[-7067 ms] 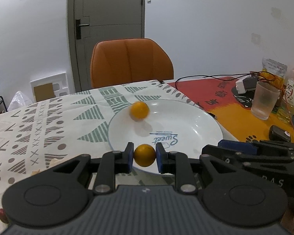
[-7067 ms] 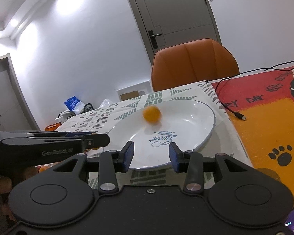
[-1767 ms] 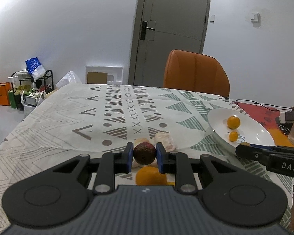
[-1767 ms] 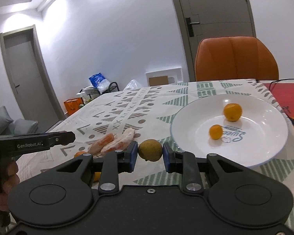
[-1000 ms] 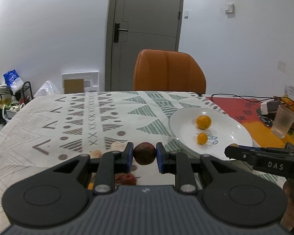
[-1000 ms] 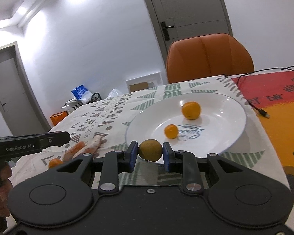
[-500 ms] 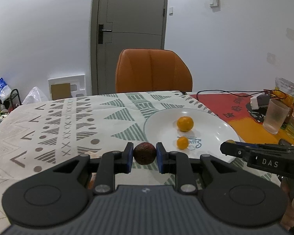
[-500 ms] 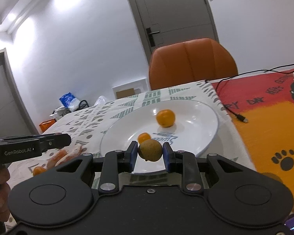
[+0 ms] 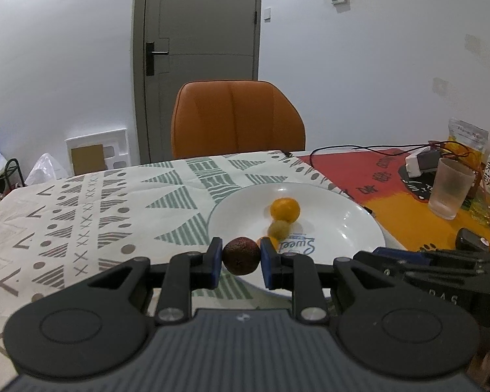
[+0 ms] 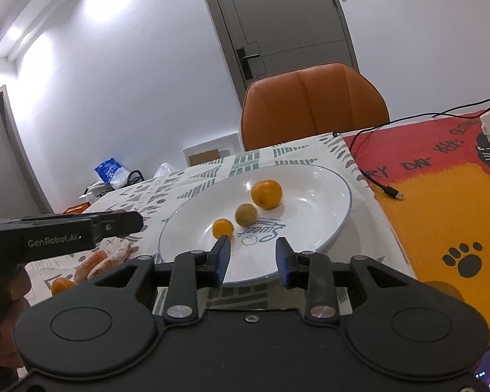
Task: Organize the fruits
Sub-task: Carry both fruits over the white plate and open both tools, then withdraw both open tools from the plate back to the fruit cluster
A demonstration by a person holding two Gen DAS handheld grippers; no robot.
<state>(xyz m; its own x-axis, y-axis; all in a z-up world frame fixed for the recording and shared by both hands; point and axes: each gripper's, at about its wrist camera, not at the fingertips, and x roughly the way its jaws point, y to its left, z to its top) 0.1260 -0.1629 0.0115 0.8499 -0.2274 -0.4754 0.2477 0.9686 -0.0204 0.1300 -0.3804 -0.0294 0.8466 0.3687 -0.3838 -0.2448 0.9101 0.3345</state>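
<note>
My left gripper (image 9: 241,263) is shut on a dark brown round fruit (image 9: 241,255) at the near left rim of the white plate (image 9: 349,225). The plate holds a big orange (image 9: 285,209), a yellow-green fruit (image 9: 279,228) and a small orange (image 9: 266,240), partly hidden by my right finger. My right gripper (image 10: 252,258) is open and empty over the plate's (image 10: 323,196) near rim. In the right wrist view the big orange (image 10: 266,193), yellow-green fruit (image 10: 245,214) and small orange (image 10: 222,227) lie together.
Peeled orange pieces (image 10: 106,259) and a small orange (image 10: 61,285) lie on the patterned cloth left of the plate. An orange chair (image 9: 235,119) stands behind the table. A frosted cup (image 9: 451,187), bottle, charger and cables (image 10: 380,183) sit on the red-orange mat at the right.
My right gripper opened and let go of the yellow-green fruit, which now lies on the plate. My left gripper moved closer to the plate with the dark fruit.
</note>
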